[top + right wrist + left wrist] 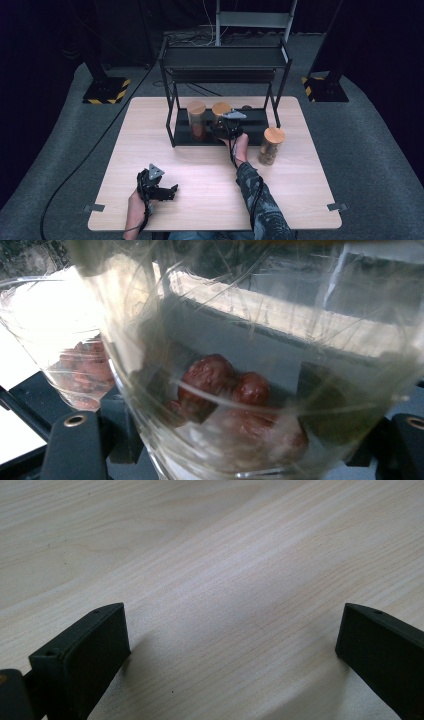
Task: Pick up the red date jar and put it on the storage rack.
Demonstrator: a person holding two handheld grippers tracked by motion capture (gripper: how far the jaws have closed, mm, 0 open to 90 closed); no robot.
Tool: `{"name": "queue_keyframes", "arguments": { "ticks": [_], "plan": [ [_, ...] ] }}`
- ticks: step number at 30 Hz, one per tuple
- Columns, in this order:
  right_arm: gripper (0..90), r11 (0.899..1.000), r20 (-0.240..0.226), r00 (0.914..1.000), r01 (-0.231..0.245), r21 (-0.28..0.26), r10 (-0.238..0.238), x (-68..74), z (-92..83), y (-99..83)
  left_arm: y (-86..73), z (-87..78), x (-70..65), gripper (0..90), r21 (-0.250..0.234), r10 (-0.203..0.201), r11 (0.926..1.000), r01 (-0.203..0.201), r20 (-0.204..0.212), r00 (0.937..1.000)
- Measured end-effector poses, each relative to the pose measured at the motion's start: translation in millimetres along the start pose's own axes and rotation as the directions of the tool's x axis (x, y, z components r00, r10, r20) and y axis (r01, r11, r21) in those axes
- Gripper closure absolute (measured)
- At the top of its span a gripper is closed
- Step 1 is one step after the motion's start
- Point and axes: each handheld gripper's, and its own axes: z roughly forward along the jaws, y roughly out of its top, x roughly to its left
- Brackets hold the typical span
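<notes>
The right hand-held gripper (221, 131) grips the middle jar (260, 390) on the rack's bottom shelf (255, 127) near the counter's (200, 180) far edge; the left hand-held gripper (167, 192) gapes wide, empty, near the front edge.

Dark room, lit desk (150, 150) in middle
Light wood desk on grey carpet floor (370, 150); black curtain bkgd; 2 black stands w/ yellow-black hazard bases (106, 91) left & right; grey metal frame (252, 20) at back; black cable (90, 155) across floor; light from above.
</notes>
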Motion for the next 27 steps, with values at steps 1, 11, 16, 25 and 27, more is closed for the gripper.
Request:
{"name": "queue_keyframes", "arguments": {
  "ticks": [1, 11, 16, 25, 27],
  "plan": [
    [24.4, 1.000, 0.001, 1.0000, 0.000, 0.001, 0.000, 0.2, 0.2, 0.3, 0.0, 0.0, -0.1, 0.2, 0.000, 0.000, 1.0000, 0.000, 0.000, 1.0000],
    [24.4, 1.000, 0.001, 1.0000, -0.004, 0.004, 0.004, 0.4, 0.5, 0.6, -0.2, -0.2, -1.1, 0.2, -0.006, 0.006, 1.0000, -0.006, -0.008, 1.0000],
    [24.3, 1.000, 0.003, 1.0000, -0.004, 0.004, 0.004, 0.6, 0.5, 0.6, -0.2, -0.1, -1.0, 0.2, -0.005, 0.004, 1.0000, -0.004, -0.006, 1.0000],
    [19.5, 0.999, -0.003, 1.0000, -0.003, 0.032, 0.004, 0.5, 1.5, 1.8, -0.2, -0.2, -1.0, 0.2, -0.006, 0.003, 1.0000, -0.003, -0.007, 1.0000],
    [14.2, 0.999, -0.001, 1.0000, -0.005, 0.048, 0.005, 1.2, 2.5, 1.1, -0.3, -0.2, -1.0, 0.2, -0.005, 0.002, 1.0000, -0.002, -0.007, 1.0000]
  ]
}}
